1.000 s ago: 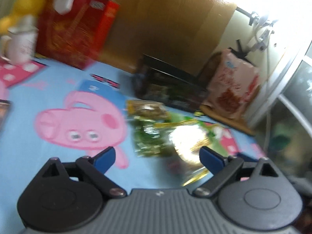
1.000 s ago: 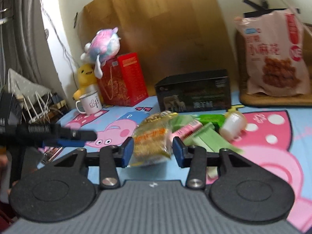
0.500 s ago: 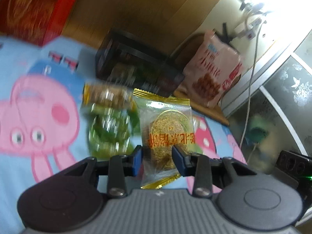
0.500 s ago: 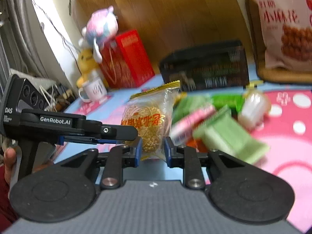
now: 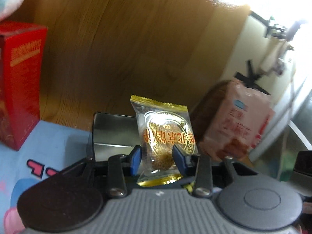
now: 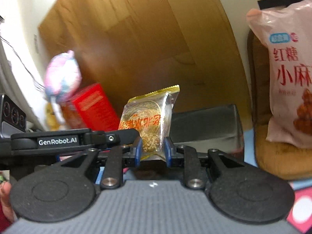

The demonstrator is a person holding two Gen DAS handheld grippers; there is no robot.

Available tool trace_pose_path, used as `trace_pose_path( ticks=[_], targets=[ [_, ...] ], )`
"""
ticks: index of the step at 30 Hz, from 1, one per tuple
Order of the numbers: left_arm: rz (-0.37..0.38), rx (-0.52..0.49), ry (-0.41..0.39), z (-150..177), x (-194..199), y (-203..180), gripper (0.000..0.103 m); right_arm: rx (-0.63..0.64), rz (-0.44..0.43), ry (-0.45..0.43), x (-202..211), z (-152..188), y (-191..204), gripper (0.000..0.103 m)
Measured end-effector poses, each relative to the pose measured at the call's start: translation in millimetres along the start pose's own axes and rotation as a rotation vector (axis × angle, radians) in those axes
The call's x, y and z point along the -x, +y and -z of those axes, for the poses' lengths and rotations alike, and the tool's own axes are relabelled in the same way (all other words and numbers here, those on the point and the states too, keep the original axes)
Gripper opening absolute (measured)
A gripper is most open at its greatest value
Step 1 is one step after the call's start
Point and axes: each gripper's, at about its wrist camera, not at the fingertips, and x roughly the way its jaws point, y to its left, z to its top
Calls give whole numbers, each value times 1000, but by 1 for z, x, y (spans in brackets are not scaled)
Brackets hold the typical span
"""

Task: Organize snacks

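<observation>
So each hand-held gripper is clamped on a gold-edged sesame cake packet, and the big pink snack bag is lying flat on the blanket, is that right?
Not quite: the right wrist view shows the pink snack bag standing upright, not flat. The left hand-held gripper and right hand-held gripper do each clamp a sesame cake packet.

White lettering "GenRobot.AI" is printed on the black arm of the left claw in the right wrist view. The large pink snack bag carries red characters "红糖" above "小麻". Red characters on both held cake packets and gold print on the red box are illegible.
</observation>
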Motion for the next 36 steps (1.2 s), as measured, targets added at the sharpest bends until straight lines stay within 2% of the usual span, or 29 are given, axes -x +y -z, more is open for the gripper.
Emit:
trace_pose_path(
  ticks=[4,6,8,9,11,13,14,17,19,23,27,30,32,34,36],
  targets=[
    [-66,-5,2,0,-27,9,33,0,42,24,-27,-1,-13,26],
    [-108,-21,0,1,-36,8,36,4,60,47,-38,-1,-19,28],
    [-102,-8,5,3,-34,10,38,-3,76,47,-40,-3,-27,29],
    [-93,-3,-17,6,-27,11,39,-5,84,20,-34,-3,-29,30],
    [-128,-3,-81,11,-12,11,46,-30,91,-55,-19,-5,-38,47],
    [-186,38,-143,18,4,12,52,-106,142,-124,-4,-5,-55,49],
    [-192,59,-159,24,10,13,54,-149,155,-136,1,-3,-64,50],
    [-230,74,-153,39,11,11,54,-277,174,-80,2,7,-92,50],
    [-232,70,-111,47,2,13,55,-340,155,-9,-3,17,-102,51],
    [-270,70,-120,54,3,19,56,-317,148,10,12,29,-87,51],
    [-219,112,-105,55,20,29,56,-271,120,-4,29,42,-64,51],
    [-204,97,-145,62,51,29,58,-220,136,-93,62,51,-52,51],
    [-199,98,-174,73,72,32,64,-202,122,-130,85,60,-47,51],
    [-194,110,-183,82,85,36,71,-190,126,-132,89,61,-52,51],
    [-192,114,-166,96,96,37,72,-193,158,-94,90,72,-59,51]
  ],
)
